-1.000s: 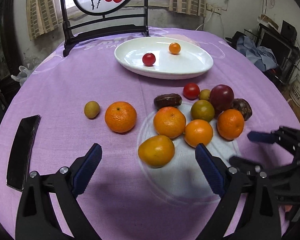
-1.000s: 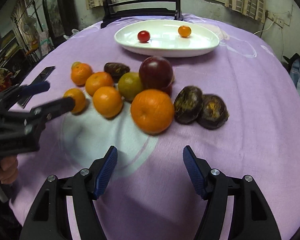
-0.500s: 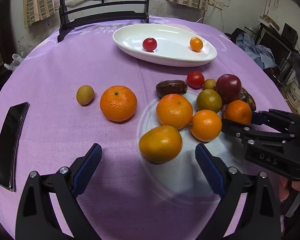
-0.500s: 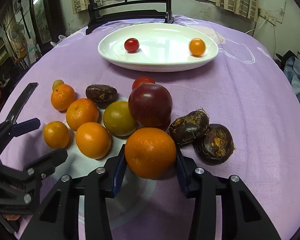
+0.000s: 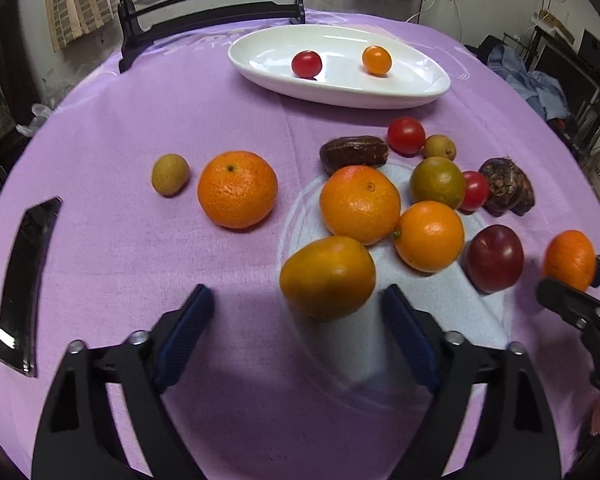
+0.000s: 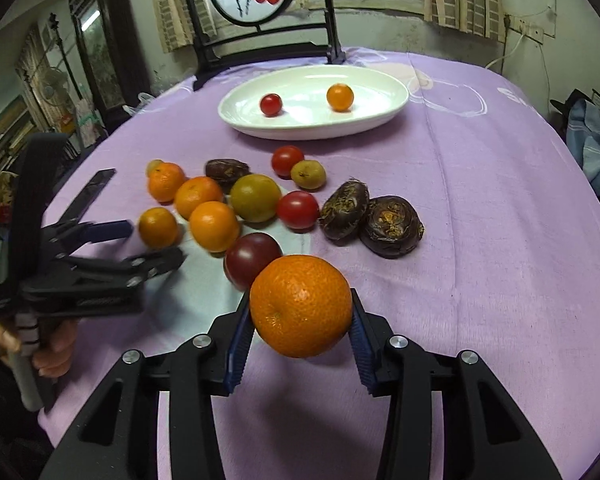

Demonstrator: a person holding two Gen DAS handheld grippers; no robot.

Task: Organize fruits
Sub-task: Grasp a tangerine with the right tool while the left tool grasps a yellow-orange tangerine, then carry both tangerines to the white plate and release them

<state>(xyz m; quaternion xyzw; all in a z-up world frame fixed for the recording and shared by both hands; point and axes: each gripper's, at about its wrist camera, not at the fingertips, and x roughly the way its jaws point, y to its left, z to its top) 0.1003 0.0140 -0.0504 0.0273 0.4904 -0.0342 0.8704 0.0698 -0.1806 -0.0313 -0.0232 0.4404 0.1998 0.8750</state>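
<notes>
Left wrist view: the left gripper [image 5: 296, 320] points down at the purple tablecloth [image 5: 140, 112], its jaws closing but not yet on anything. The yellowish orange [image 5: 327, 277] lies just ahead of the blue pads, nearer the right-hand pad than the left-hand one, and neither pad touches it. Its long axis runs roughly across the view, along the line between the pads, so the jaws would meet its ends. Behind it sit the other oranges, a dark red plum [image 5: 495, 258] and small tomatoes; the white dish [image 5: 428, 90] lies well beyond them with a cherry tomato [image 5: 307, 64] and a small orange fruit [image 5: 376, 60] in it. At the right edge the right gripper [image 5: 570, 280] carries its fruit, clear of the pile.

Right wrist view: the right gripper [image 6: 302, 326] pinches a round orange [image 6: 301, 306] between both pads, lifted off the cloth, with the plum just behind it. The dish [image 6: 380, 118] lies straight ahead and far off, beyond the whole cluster of fruit, so I judge the carry must go forward over the fruit. The left gripper [image 6: 152, 242] comes in from the left, its fingers either side of the yellowish orange [image 6: 158, 227] without pressing it. That hand is plainly the nearer one to that fruit; the right is already loaded
</notes>
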